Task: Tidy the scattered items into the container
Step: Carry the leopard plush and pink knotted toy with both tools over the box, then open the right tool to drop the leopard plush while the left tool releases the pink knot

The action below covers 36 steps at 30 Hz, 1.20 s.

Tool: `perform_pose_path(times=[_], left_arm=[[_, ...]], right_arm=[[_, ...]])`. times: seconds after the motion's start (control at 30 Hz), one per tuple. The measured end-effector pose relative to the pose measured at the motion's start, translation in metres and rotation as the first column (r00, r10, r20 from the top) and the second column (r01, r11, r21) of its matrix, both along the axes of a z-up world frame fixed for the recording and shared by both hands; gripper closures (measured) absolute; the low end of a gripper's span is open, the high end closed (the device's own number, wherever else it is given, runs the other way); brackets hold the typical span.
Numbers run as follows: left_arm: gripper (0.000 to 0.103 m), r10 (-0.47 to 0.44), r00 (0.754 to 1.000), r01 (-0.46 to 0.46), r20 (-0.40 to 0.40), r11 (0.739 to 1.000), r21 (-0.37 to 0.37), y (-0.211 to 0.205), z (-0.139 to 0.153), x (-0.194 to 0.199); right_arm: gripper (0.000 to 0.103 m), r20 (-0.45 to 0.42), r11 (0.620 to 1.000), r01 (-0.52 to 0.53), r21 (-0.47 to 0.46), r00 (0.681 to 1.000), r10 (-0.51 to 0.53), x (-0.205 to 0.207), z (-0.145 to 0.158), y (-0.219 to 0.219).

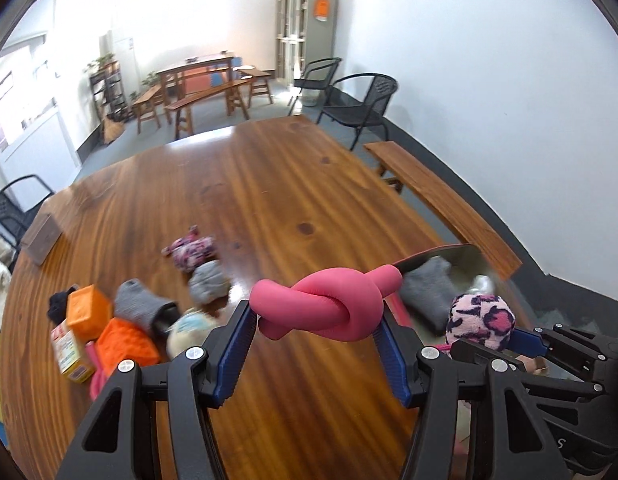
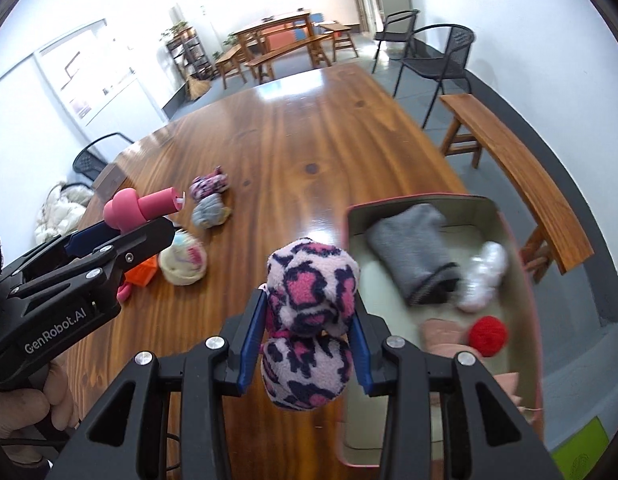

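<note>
Both grippers, our left [image 1: 315,322] clamping one knotted pink foam tube [image 1: 323,304] and our right [image 2: 309,336] one leopard-print fleece bundle [image 2: 309,320], flank the pink-rimmed tin [image 2: 521,248] at three o'clock holding one grey sock [image 2: 413,248], one white sock [image 2: 485,276] and one red yarn ball [image 2: 488,334].

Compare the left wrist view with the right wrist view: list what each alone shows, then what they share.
Left wrist only: two orange ridged blocks and a yellow carton.
Right wrist only: a red yarn ball inside the pink-rimmed container.
Both: the knotted pink foam tube in the left tongs, the pink leopard-print fleece bundle in the right tongs.
</note>
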<state>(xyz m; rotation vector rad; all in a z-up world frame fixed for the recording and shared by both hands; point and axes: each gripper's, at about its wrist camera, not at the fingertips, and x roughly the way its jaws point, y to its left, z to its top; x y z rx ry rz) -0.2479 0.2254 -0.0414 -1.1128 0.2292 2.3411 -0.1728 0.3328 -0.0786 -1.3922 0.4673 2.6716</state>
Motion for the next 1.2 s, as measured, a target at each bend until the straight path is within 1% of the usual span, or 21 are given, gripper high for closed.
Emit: perform_pose_path(times=[0.1,0.23,0.43,0.6,1.2], left_arm=[[0.042,-0.057,0.998,0.057,-0.008,0.998,0.004,0.037,0.004,0.008],[0.042,-0.116,0.993,0.116,-0.016,0.993,0.004,0.074,0.009,0.018],[0.042,-0.173,0.985,0.173,-0.017,0.985,-0.007,0.114,0.011,0.032],[0.042,-0.190,0.982,0.190,-0.017,0.982,-0.016,0.130,0.011,0.037],[0.042,-0.214,0.977,0.213,-0.025,0.977,-0.031,0.151,0.011,0.043]], right_arm=[[0.061,-0.005,0.999,0.050,0.003,0.999,-0.050,0.013,0.002,0.029],[0.061,-0.005,0.994,0.111,0.001,0.994,-0.111,0.029,0.003,0.063],[0.061,-0.002,0.987,0.162,-0.011,0.987,-0.162,0.046,0.002,0.097],[0.061,0.000,0.985,0.168,-0.023,0.986,-0.168,0.051,0.001,0.111],[0.061,-0.002,0.994,0.102,-0.039,0.995,-0.102,0.056,-0.002,0.114]])
